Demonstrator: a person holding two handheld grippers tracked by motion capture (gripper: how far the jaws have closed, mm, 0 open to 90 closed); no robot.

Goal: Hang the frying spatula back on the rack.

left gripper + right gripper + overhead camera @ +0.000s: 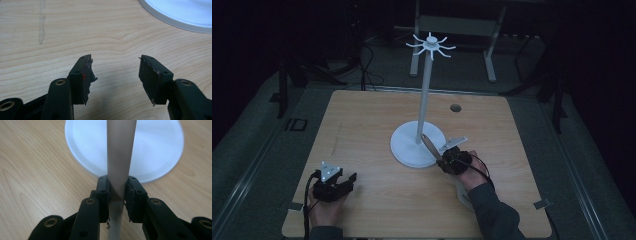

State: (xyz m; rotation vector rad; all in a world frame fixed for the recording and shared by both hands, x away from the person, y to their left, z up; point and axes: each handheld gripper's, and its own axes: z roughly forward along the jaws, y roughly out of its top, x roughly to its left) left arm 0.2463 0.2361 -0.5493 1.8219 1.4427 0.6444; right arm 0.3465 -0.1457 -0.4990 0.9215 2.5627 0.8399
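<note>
The long, flat, pale beige strip with a rounded tip [121,157] — a shoehorn-like piece, as far as can be told — sits clamped between the two black jaws of the right claw [117,192], held near its lower part with most of its length rising free above the grip; in the high view it slants up and to the left from the right claw [447,156], its tip over the rim of the round base. It looks stiff and light, with a smooth face that may slide between the pads; a hold across its flat faces, close to one end, should keep it from twisting — though the long free end will swing with any turn of the wrist.

Just behind it stands the white stand with a round flat base, a slim upright pole and a ring of hooked arms at the top [425,90]; the base looks broad enough to stay put, yet the pole is thin, so a knock could rock it.

The left claw [115,75] rests low over the pale wooden worktop [362,120], well apart from the stand, its jaws spread with nothing between them.
</note>
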